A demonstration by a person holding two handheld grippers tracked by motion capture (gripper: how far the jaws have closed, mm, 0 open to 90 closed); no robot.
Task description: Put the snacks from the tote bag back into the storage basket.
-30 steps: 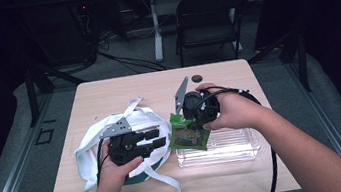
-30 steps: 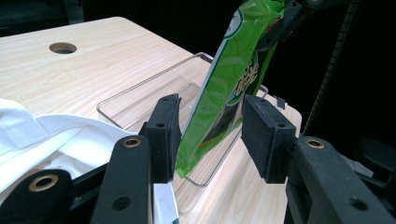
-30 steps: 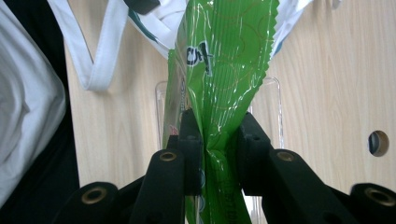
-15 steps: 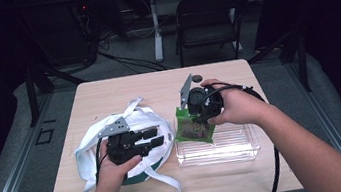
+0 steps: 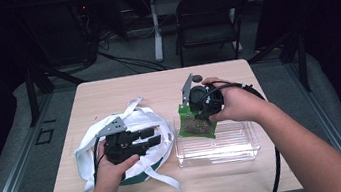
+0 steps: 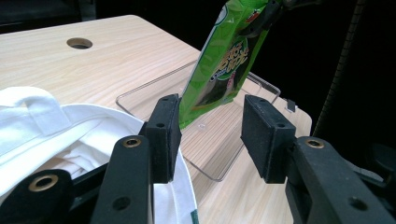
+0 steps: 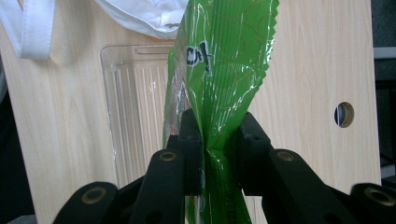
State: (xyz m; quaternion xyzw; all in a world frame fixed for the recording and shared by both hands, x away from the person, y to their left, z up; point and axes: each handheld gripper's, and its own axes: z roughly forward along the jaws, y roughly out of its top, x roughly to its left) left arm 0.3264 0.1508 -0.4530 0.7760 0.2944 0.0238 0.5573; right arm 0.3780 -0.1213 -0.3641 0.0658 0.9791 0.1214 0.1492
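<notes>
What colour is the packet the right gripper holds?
Bright green packet with dark print, clearest in the right gripper view.

The snack packet (image 7: 219,79) is thin green plastic film, glossy and crinkled, with a saw-toothed edge. The tray (image 5: 221,147) is clear hard plastic, smooth and shiny, with fine ribs along its floor. The bag (image 5: 155,128) is white woven cloth, matt and soft, its straps a flat webbing. The table (image 5: 122,92) has a pale wood-grain top with a smooth, dull finish. The pads (image 6: 266,133) on the jaws look like black, slightly rough foam or rubber, and the arms behind them are matt black plastic with brass-coloured rivets.
</notes>
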